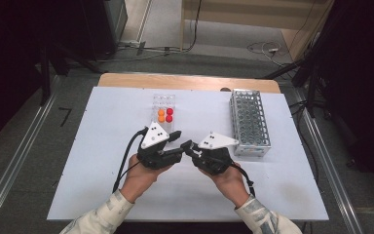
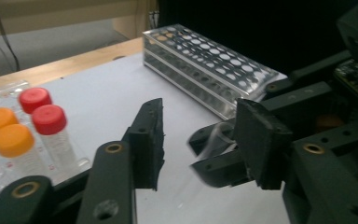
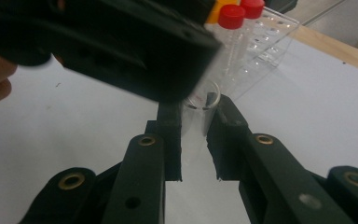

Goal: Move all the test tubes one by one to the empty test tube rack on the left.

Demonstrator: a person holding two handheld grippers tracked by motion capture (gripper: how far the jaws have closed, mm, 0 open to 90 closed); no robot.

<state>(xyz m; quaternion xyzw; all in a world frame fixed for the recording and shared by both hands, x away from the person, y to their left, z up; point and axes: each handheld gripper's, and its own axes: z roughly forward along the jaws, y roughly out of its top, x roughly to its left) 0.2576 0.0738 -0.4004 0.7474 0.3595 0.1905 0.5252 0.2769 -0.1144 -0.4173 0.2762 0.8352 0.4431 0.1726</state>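
Right claw (image 3: 193,109) was clamped on a clear open tube (image 3: 204,95), its rim poking out past the tips, long axis running along the jaws toward the left claw (image 2: 200,140). Left claw sat half open, nothing gripped, its jaws straddling the right claw's tips with the tube (image 2: 214,140) just between them; whether its pads touched I couldn't tell. Left claw was the nearer one for a handover. 4 capped tubes (image 1: 165,115) in a clear rack (image 1: 163,101) stood just beyond the left claw; a metal rack (image 1: 249,122) stood beside the right claw. Worktop (image 1: 102,161) was bare near the person.
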